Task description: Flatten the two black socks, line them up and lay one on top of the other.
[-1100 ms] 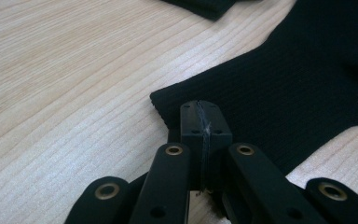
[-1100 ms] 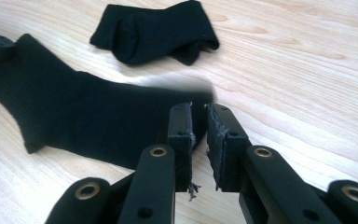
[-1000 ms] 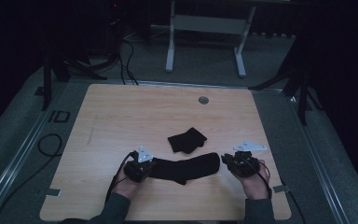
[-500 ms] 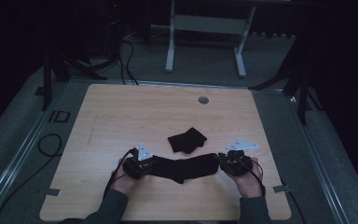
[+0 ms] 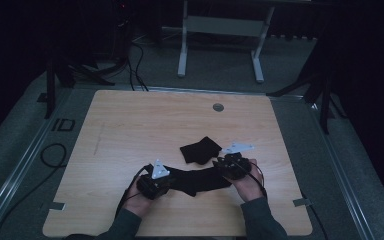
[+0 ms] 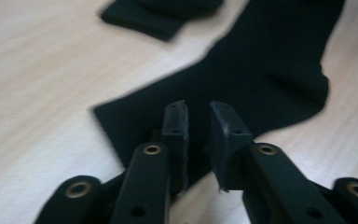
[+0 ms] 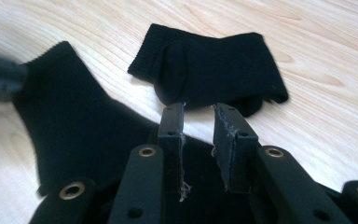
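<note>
A long black sock (image 5: 200, 181) lies flat on the wooden table (image 5: 130, 125) near its front edge. My left gripper (image 5: 155, 183) sits at the sock's left end and my right gripper (image 5: 233, 165) at its right end. In the left gripper view the jaws (image 6: 198, 108) stand a narrow gap apart just above the sock (image 6: 261, 70), with nothing pinched. The right gripper (image 7: 199, 109) is likewise slightly open over the sock (image 7: 74, 121), pointing at a folded black sock (image 7: 214, 70). That folded sock (image 5: 199, 150) rests just behind the long one and appears at the top of the left gripper view (image 6: 163, 11).
A round grommet hole (image 5: 218, 107) marks the table's far middle. A white metal frame (image 5: 220, 30) stands on the floor beyond the table. Cables (image 5: 50, 155) loop on the floor at the left. The left gripper is a dark blur (image 7: 0, 79) in the right gripper view.
My right gripper has moved left and away from the person, onto the sock's right end near the folded sock. The left gripper has shifted slightly right.
</note>
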The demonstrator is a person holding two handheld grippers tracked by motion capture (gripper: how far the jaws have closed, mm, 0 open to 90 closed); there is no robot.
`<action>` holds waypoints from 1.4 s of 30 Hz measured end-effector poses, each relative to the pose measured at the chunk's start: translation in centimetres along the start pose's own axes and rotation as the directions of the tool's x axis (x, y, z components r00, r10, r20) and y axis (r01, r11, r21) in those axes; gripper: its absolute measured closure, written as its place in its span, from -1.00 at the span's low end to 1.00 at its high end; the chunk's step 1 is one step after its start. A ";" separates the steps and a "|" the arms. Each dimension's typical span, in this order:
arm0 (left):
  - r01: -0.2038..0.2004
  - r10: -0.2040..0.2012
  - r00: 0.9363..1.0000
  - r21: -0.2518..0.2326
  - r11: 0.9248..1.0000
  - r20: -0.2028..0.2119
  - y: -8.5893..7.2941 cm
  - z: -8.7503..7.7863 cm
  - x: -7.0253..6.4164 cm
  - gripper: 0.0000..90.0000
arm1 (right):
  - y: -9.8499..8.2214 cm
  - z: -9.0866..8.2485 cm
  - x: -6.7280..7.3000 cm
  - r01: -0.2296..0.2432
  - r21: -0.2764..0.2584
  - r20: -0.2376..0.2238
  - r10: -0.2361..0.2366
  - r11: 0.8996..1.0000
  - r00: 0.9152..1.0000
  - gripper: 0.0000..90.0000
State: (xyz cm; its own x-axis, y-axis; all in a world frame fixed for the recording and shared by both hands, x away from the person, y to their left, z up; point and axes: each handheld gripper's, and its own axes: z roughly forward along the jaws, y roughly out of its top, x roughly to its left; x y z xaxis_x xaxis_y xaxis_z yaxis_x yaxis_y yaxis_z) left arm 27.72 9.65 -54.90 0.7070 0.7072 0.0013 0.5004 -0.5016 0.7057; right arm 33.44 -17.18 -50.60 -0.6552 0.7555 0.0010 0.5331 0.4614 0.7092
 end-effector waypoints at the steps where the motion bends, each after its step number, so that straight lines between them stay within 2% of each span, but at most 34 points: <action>1: 0.000 0.000 1.000 0.000 1.000 0.000 0.0 0.0 0.0 0.81 | 0.0 0.0 0.0 0.000 0.000 0.000 0.000 1.000 1.000 0.61; 2: -0.024 0.024 1.000 0.024 0.999 0.001 -0.1 0.5 -0.5 0.81 | 0.3 0.5 0.2 0.004 0.004 -0.009 -0.004 1.000 1.000 0.60; 3: -0.029 0.029 1.000 0.032 0.999 0.002 -0.1 0.7 -0.6 0.86 | 0.7 1.5 0.5 0.018 0.015 -0.011 -0.018 1.000 1.000 0.60; 6: -0.028 0.028 1.000 0.034 0.999 0.007 -0.1 0.8 -0.6 0.91 | 1.3 3.0 1.0 0.049 0.037 -0.012 -0.049 0.998 0.999 0.59; 8: -0.025 0.025 1.000 0.035 0.999 0.007 -0.1 0.7 -0.6 0.93 | 1.5 3.4 1.2 0.053 0.041 -0.012 -0.053 0.998 0.999 0.58; 9: -0.019 0.019 1.000 0.035 0.999 0.008 -0.2 0.7 -0.4 0.94 | 2.1 4.6 1.7 0.071 0.062 -0.021 -0.070 0.996 0.997 0.55; 12: -0.022 0.022 1.000 0.040 0.999 0.002 -0.2 0.7 -0.3 0.95 | 2.4 5.5 2.1 0.081 0.082 -0.027 -0.079 0.993 0.997 0.54; 15: -0.023 0.023 1.000 0.042 0.999 -0.001 -0.2 0.6 -0.2 0.95 | 2.6 7.0 2.6 0.084 0.126 -0.022 -0.081 0.988 0.996 0.53; 16: -0.026 0.026 1.000 0.045 0.999 -0.001 -0.2 0.6 -0.1 0.95 | 2.6 7.2 2.6 0.086 0.131 -0.019 -0.085 0.988 0.996 0.57; 19: -0.022 0.022 1.000 0.043 0.999 -0.005 -0.3 0.5 0.1 0.95 | 2.5 8.0 2.9 0.076 0.172 -0.008 -0.076 0.982 0.997 0.84; 21: -0.018 0.019 1.000 0.044 0.999 -0.011 -0.3 0.5 0.3 0.95 | 2.6 7.9 3.0 0.074 0.172 -0.020 -0.071 0.982 0.997 0.94; 26: -0.006 0.007 1.000 0.045 0.999 -0.027 -0.3 0.4 0.7 0.96 | 2.9 7.3 3.6 0.057 0.149 -0.076 -0.046 0.987 0.996 0.96; 29: 0.001 0.000 1.000 0.044 0.999 -0.031 -0.4 0.4 0.9 0.96 | 3.0 7.0 3.7 0.050 0.136 -0.094 -0.037 0.989 0.995 0.96; 42: -0.003 0.004 0.999 0.040 0.999 -0.033 -0.4 0.4 1.0 0.96 | 3.6 6.0 3.4 0.016 0.089 -0.117 -0.006 0.996 0.993 0.96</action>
State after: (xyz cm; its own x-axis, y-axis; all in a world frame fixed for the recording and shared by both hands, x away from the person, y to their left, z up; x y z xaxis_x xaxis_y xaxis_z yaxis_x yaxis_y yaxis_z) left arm 28.41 10.33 -55.50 0.6921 0.7213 0.0274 0.5184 -0.5231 0.6765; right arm 36.36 -10.21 -52.24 -0.7165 0.6930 0.0798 0.5681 0.5132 0.6434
